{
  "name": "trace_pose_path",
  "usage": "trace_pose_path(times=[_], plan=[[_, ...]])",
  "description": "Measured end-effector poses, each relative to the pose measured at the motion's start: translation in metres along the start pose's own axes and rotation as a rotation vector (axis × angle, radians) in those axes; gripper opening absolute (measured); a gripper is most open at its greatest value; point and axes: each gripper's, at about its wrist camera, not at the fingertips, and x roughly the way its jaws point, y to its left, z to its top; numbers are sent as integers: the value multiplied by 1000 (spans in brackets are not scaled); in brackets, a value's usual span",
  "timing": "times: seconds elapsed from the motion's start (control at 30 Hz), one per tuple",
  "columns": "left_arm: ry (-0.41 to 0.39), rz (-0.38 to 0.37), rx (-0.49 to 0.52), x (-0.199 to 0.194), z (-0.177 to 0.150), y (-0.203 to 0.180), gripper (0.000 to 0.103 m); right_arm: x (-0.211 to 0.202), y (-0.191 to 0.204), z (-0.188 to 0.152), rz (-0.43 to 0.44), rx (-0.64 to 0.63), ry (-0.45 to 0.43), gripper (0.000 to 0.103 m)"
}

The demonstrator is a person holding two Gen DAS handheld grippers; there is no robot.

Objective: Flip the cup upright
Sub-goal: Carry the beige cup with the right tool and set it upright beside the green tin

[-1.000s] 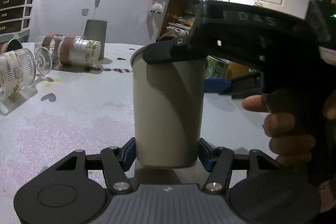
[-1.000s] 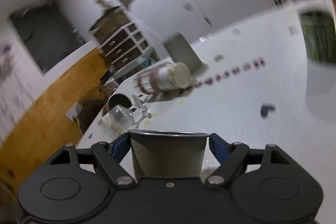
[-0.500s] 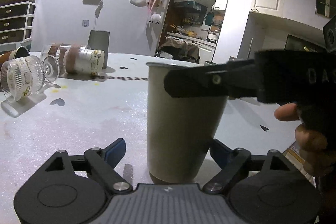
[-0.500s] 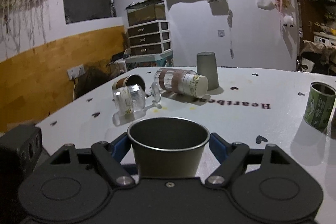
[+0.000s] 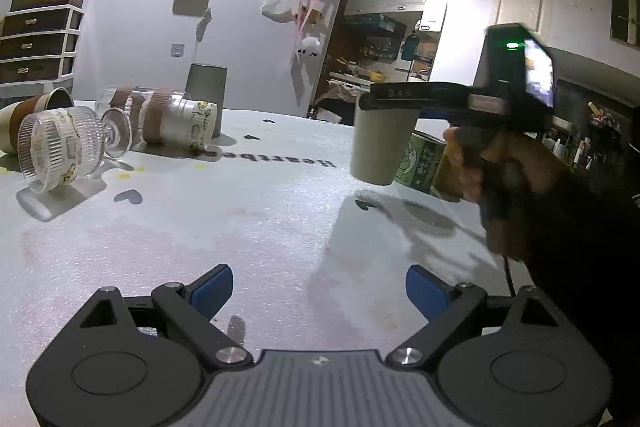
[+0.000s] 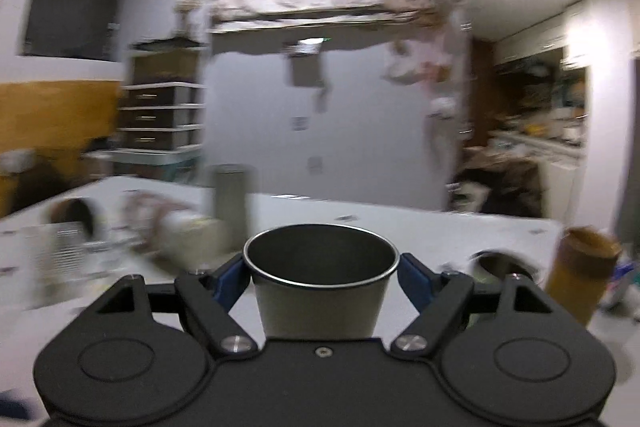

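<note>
A grey metal cup (image 5: 380,147) hangs upright, mouth up, above the white table (image 5: 240,219) in my right gripper (image 5: 394,95). In the right wrist view the same cup (image 6: 320,291) sits between the blue pads (image 6: 226,279) of my right gripper (image 6: 320,277), gripped just below its rim. My left gripper (image 5: 318,289) is open and empty, low over the near part of the table, well short of the cup.
At the far left lie a ribbed glass goblet (image 5: 52,155), a brown-banded cup (image 5: 40,107) and a clear banded tumbler (image 5: 172,123). A dark grey cup (image 5: 206,87) stands upside down behind them. A green can (image 5: 420,163) and a brown cup (image 6: 580,275) stand on the right.
My left gripper has let go of the cup and drawn back. My right gripper has carried the cup up and away to the right, off the table.
</note>
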Motion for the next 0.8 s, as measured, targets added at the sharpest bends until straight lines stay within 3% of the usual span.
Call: trace_pose_path(times=[0.27,0.53,0.8], plan=[[4,1,2,1,-2,0,93,60,-42,8,-142,120,30,81],[2,4,5,1,-2,1,93,95,-41,-4,-216,126,16,81],[-1,10,3,2,0,1,93,93,-39,-3,-216,123,34,82]])
